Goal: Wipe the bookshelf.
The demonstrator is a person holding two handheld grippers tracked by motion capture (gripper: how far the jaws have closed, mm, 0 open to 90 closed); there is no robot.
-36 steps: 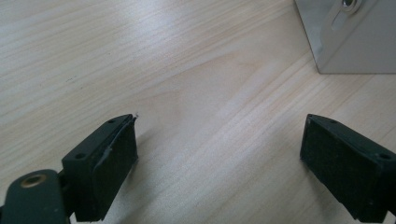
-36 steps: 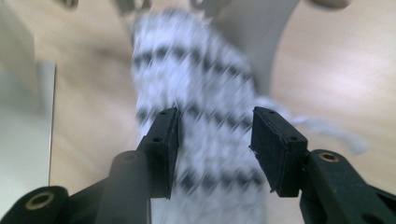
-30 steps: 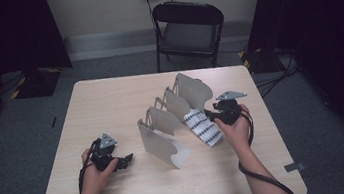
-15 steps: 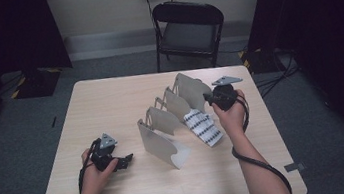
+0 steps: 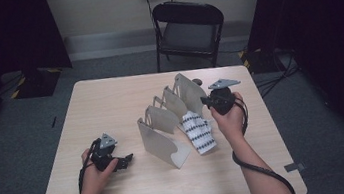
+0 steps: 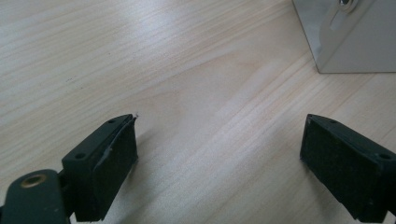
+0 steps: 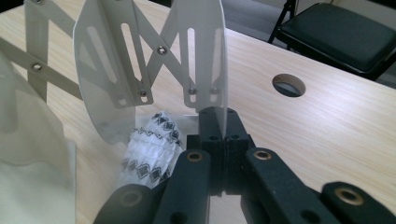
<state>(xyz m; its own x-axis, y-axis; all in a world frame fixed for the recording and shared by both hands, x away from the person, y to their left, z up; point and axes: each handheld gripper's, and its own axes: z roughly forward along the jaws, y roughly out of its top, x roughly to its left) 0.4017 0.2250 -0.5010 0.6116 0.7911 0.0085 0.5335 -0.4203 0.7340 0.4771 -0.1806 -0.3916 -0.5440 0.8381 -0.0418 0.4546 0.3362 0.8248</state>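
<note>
Right gripper view shows the right gripper [image 7: 223, 122], its jaws just closed tight on the end plate of the rack [image 7: 198, 51], with the patterned cloth [image 7: 152, 147] at its 9 o'clock, while the left gripper [image 6: 219, 163] rests wide open, holding nothing, on the table [image 6: 187, 70].
</note>
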